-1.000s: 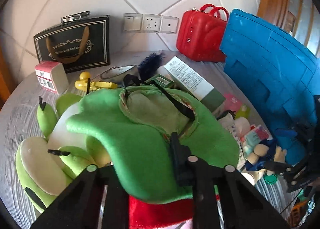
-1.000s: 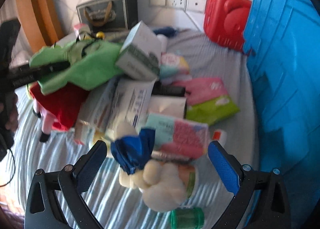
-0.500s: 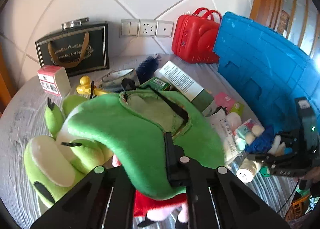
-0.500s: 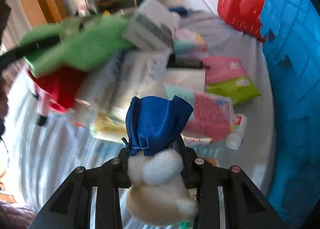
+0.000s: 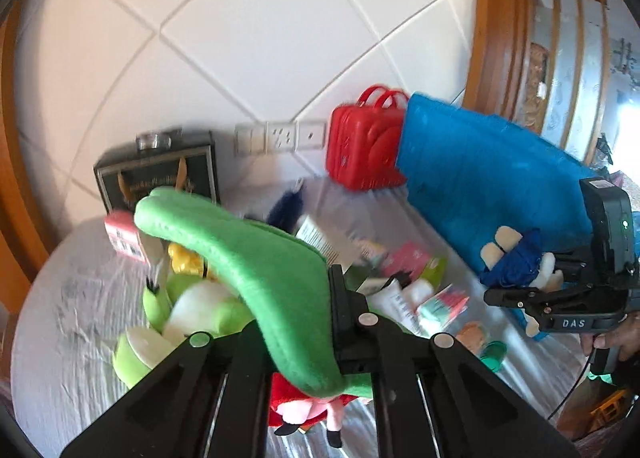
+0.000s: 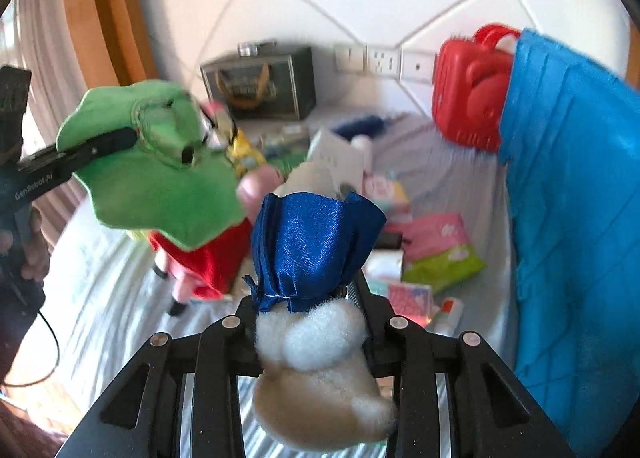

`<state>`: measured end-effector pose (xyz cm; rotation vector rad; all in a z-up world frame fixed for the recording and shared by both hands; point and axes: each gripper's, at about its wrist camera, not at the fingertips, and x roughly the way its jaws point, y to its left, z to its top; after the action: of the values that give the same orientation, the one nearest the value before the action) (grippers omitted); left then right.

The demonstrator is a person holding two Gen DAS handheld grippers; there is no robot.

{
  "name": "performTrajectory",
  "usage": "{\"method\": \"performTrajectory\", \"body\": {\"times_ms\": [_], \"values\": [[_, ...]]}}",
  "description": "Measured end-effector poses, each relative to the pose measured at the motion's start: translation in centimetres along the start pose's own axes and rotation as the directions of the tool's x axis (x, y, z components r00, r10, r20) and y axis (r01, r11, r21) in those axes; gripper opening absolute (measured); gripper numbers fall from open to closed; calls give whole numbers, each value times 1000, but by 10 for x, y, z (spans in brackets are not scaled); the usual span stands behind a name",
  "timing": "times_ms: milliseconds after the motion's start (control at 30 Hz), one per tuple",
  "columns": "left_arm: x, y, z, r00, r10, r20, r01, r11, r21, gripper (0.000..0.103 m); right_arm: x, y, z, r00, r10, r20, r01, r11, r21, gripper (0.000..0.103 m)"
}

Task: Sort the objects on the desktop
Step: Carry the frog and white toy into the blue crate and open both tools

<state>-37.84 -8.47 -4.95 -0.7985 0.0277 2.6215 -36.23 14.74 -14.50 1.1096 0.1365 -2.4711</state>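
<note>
Hidden: green frog plush (image 5: 256, 258) covers much of the left view; clutter blurred.
Left gripper (image 5: 316, 322): jaws clamp the frog plush, lifted above the desk (image 5: 60, 322).
Right gripper (image 6: 312, 322): jaws clamp a cream plush with blue cape (image 6: 316, 242), beside the blue bin (image 6: 580, 217).

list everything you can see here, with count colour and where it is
green plush toy: 1, green with a red part below, held up in the left gripper
small plush toy: 1, cream with a blue satin cloth, held in the right gripper
blue crate: 1, blue, right edge of the table
red case: 1, red, by the wall beside the crate
black gift bag: 1, black with gold handles, against the wall
wall sockets: row of 3 plates, white, on the tiled wall
pink and green packets: 2, on the table near the crate
table: 1, grey striped cloth
</note>
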Motion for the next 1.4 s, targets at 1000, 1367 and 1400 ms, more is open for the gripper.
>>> {"method": "performTrajectory", "body": {"times_ms": [1000, 1367, 1400], "values": [[-13, -367, 200, 905, -390, 169, 292, 860, 419, 13, -312, -194, -16, 794, -511, 330, 380, 840, 388, 42], [31, -422, 211, 974, -109, 199, 25, 923, 384, 74, -345, -244, -43, 749, -553, 366, 360, 802, 476, 92], [30, -422, 209, 975, -97, 198, 14, 924, 382, 74, -347, -243, -45, 749, -548, 373, 348, 804, 482, 93]]}}
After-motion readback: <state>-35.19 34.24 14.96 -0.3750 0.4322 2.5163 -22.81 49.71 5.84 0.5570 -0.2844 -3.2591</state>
